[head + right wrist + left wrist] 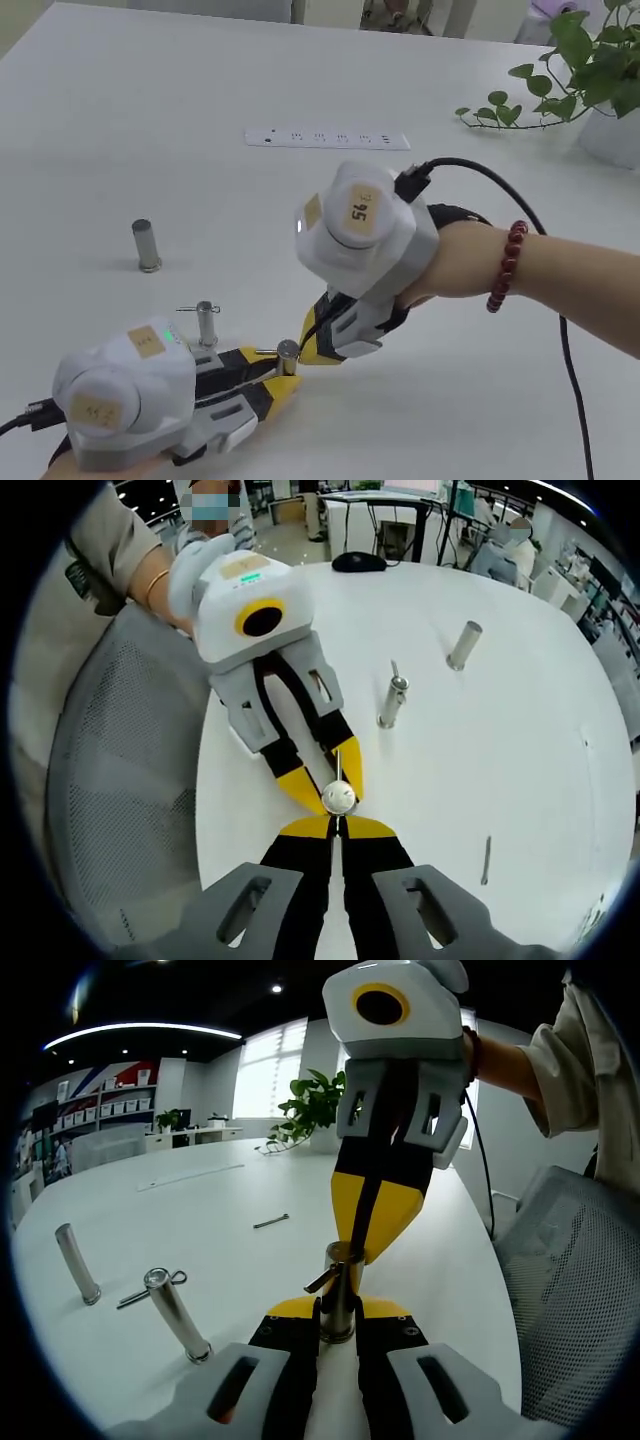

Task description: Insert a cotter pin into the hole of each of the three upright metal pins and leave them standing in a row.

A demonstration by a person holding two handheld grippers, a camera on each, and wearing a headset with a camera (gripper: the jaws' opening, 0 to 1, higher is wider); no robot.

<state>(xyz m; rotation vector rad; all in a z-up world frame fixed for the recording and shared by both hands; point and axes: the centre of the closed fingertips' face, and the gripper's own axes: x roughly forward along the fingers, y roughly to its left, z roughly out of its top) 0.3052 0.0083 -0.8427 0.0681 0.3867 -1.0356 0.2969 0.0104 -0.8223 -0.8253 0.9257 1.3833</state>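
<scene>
White table point(300, 80): left fingers point(290, 1312) clamp upright pin point(340, 1295), right fingers point(306, 828) pinch cotter pin point(319, 1279)

Head view was bright and evenly lit by soft overhead light. The white table point(120, 120) washed out toward the far end, low contrast. Shadows were faint and short, just a soft smudge at the base of the far metal pin point(147, 245). Left gripper view was backlit: window point(270, 1075) blown out, ceiling dark apart from a curved light strip point(140, 1032). Both gripper views had heavy fisheye bending, with the mesh chair point(580, 1290) stretched at the edge. Right gripper view was evenly lit and sharp in the centre.
</scene>
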